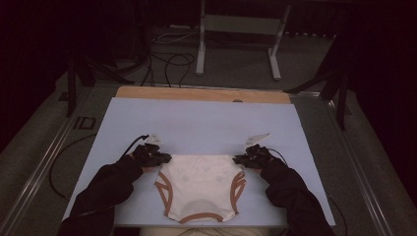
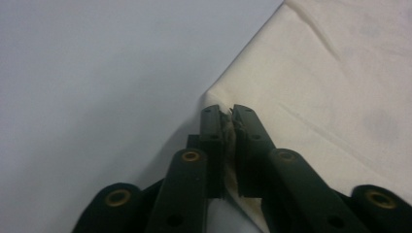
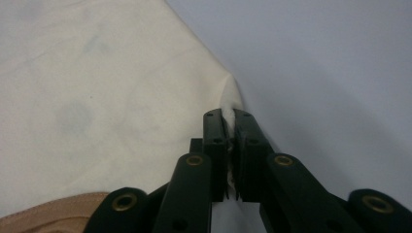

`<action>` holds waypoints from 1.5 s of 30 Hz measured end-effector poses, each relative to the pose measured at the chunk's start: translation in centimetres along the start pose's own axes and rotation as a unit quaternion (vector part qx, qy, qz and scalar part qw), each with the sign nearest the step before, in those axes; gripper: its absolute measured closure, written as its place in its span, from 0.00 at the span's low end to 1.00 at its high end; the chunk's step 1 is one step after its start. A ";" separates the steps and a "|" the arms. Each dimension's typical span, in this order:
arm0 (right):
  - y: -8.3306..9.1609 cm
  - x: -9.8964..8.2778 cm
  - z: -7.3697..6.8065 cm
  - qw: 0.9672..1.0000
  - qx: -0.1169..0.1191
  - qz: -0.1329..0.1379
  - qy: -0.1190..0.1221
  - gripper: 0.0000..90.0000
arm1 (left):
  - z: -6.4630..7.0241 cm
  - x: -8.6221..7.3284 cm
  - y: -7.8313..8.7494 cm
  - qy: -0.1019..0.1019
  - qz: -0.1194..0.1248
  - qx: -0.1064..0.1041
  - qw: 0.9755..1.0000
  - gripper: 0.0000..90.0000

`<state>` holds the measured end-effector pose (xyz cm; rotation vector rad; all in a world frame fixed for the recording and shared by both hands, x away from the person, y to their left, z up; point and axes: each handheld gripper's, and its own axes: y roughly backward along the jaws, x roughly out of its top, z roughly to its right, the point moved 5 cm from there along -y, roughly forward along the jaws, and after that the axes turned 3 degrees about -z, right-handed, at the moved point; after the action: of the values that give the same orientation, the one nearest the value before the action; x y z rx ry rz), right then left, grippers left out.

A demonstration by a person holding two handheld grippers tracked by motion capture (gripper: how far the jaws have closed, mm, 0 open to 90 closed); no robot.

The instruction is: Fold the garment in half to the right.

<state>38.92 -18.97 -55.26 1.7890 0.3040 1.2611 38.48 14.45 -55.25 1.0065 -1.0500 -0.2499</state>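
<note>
While the cream bodysuit (image 1: 201, 184) lies flat near the blue mat's (image 1: 206, 118) near edge, its two far corners are pinched by the left gripper (image 1: 158, 158) and right gripper (image 1: 244, 159), jaws closed on the fabric. Its far edge is stretched between them, each hand equally near.

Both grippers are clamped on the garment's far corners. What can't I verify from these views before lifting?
- Garment near hem: the high view's bottom edge cuts it off.
- Pinched layers: hidden between the left gripper's and right gripper's fingers.
- Faint grey marks on the fabric: blurred, unreadable.
</note>
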 end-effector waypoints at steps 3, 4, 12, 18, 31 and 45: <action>0.2 0.1 0.1 1.000 -0.001 0.004 -0.001 0.96 | -0.1 0.1 0.2 0.007 0.008 -0.007 1.000 0.97; 0.3 0.1 0.1 1.000 -0.001 0.006 -0.001 0.96 | -0.2 0.2 0.3 0.006 0.010 -0.009 1.000 0.97; 0.9 0.6 0.8 1.000 -0.012 0.016 -0.008 0.96 | -0.4 1.3 1.0 0.003 0.028 -0.001 1.000 0.98; 1.5 1.4 1.5 0.999 -0.020 0.030 -0.012 0.96 | -0.9 1.9 1.0 0.004 0.037 0.007 0.999 0.98; 1.9 2.6 3.5 0.998 -0.040 0.047 -0.034 0.96 | -2.4 4.0 0.8 0.005 0.058 0.027 0.998 0.98; 1.7 4.1 5.4 0.996 -0.060 0.044 -0.042 0.96 | -4.1 5.5 0.2 0.009 0.073 0.048 0.996 0.98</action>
<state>44.89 -20.17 -51.76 1.7633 0.1014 1.2343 44.61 13.54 -52.30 1.0109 -1.1220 -0.0702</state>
